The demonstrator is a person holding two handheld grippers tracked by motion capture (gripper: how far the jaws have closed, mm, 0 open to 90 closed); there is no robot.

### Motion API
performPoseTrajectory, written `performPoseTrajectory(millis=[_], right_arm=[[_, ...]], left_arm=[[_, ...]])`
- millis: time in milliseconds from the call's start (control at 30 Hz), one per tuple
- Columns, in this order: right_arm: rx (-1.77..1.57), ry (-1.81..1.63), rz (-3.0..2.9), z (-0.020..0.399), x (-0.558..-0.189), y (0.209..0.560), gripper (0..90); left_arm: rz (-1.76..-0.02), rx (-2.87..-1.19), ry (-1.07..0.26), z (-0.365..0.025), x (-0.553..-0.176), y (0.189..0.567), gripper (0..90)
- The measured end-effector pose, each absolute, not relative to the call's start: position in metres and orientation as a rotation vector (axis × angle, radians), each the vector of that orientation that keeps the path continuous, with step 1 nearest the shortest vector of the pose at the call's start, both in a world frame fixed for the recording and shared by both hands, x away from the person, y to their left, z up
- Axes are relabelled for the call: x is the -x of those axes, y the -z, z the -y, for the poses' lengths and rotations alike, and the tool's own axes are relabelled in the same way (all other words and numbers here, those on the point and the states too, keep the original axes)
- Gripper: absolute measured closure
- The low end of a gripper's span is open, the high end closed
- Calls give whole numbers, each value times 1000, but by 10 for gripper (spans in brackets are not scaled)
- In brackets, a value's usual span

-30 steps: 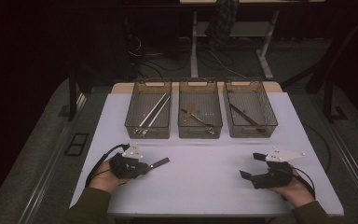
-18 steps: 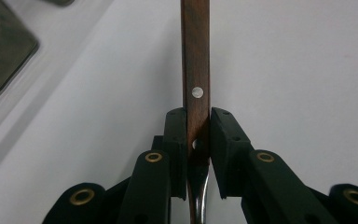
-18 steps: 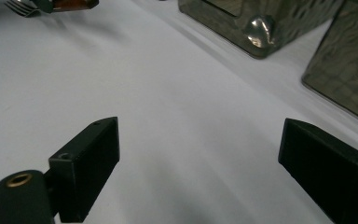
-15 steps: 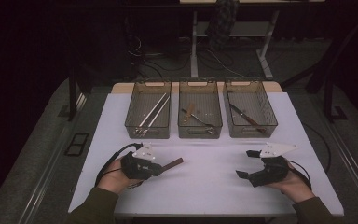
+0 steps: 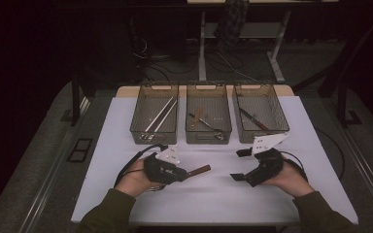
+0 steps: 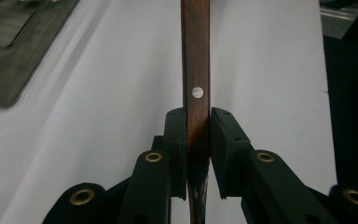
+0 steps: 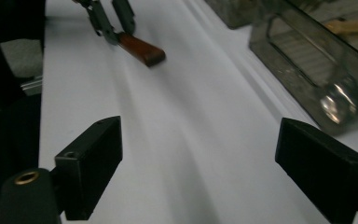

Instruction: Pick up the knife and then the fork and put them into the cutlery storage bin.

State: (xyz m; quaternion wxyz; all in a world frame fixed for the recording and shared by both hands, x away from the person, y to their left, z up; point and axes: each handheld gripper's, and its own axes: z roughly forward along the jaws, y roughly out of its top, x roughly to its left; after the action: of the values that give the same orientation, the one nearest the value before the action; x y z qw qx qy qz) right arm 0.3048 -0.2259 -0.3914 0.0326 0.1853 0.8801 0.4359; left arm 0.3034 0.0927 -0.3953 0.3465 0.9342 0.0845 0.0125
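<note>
My left gripper point(image 5: 187, 173) is shut on a utensil with a brown wooden handle point(image 5: 199, 170), which sticks out to the right, low over the white table. In the left gripper view the pads point(image 6: 176, 135) press on both sides of the handle point(image 6: 196, 56), which has a silver rivet; the utensil's other end is hidden. My right gripper point(image 5: 240, 165) is open at the right, jaws pointing left, and has just been closing slightly with nothing between them. The right gripper view has its jaws point(image 7: 200, 140) wide over bare table, with the left gripper point(image 7: 107, 18) and handle point(image 7: 142, 50) beyond.
Three wire-mesh trays stand in a row at the back of the table point(image 5: 213, 199): the left tray point(image 5: 153, 141) holds long metal sticks, the middle tray point(image 5: 209, 141) mixed utensils, the right tray point(image 5: 260, 138) a knife-like piece. A tray corner point(image 7: 307, 70) is near the right gripper.
Both hands have risen and moved forward from the near edge toward the trays, drawing closer together. The left gripper still carries the wooden-handled utensil.
</note>
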Motion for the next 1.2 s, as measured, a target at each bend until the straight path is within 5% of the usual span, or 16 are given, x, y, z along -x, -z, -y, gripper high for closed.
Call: performPoseTrajectory(millis=[300,700,1200], right_arm=[[-374,-1275,-2867,182,-313,389,245],[-248,-1086,-3028,161,-315,402,596],[-161,-1014,-3123,152,-311,410,746]], left_arm=[[-113,-2459,-11,-56,-306,392,766],[-36,-2509,11,-36,-304,395,766],[13,-2517,50,-36,-302,397,763]])
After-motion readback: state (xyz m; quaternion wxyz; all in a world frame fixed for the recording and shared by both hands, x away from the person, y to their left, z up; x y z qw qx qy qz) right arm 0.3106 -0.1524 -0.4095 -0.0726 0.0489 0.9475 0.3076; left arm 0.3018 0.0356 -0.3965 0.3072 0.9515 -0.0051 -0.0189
